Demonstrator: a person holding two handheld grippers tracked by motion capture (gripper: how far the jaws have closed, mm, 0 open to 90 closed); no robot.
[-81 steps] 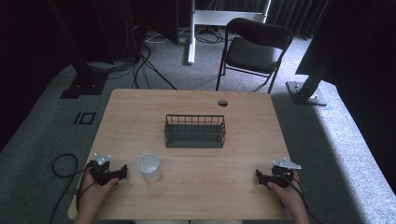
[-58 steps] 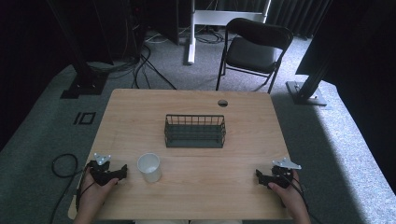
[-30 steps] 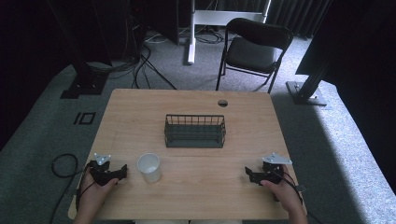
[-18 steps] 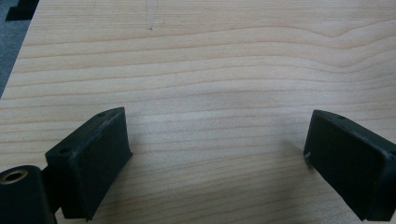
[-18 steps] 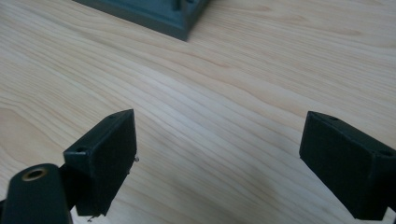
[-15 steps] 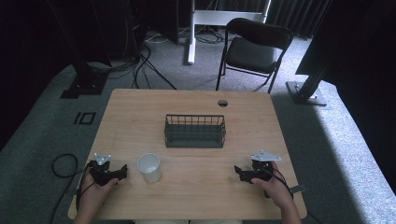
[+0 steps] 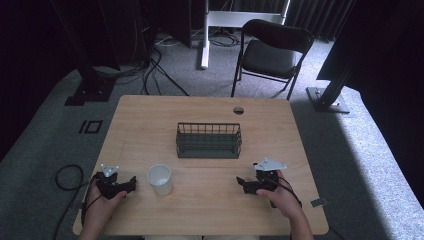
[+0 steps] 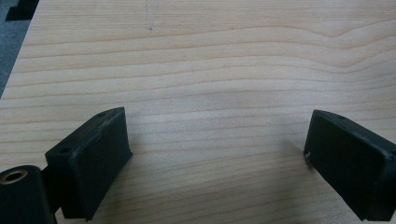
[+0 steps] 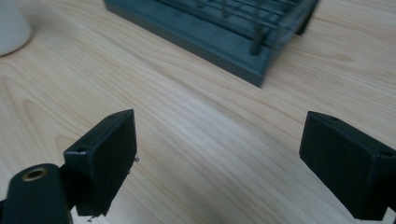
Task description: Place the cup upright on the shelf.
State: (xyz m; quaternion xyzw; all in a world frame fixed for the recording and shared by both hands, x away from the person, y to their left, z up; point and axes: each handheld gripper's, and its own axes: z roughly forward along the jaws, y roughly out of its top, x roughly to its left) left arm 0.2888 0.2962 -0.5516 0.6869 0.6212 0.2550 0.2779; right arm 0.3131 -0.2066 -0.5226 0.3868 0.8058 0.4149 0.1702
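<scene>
Black folding chair (image 7: pixel 272 50), grey carpet (image 7: pixel 360 140)

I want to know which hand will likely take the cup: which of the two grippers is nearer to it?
The left gripper, just left of the white cup. The right gripper sits well off to the cup's right.

Left gripper (image 7: pixel 131 183) and right gripper (image 7: pixel 241 183), both jaws wide apart.
</scene>
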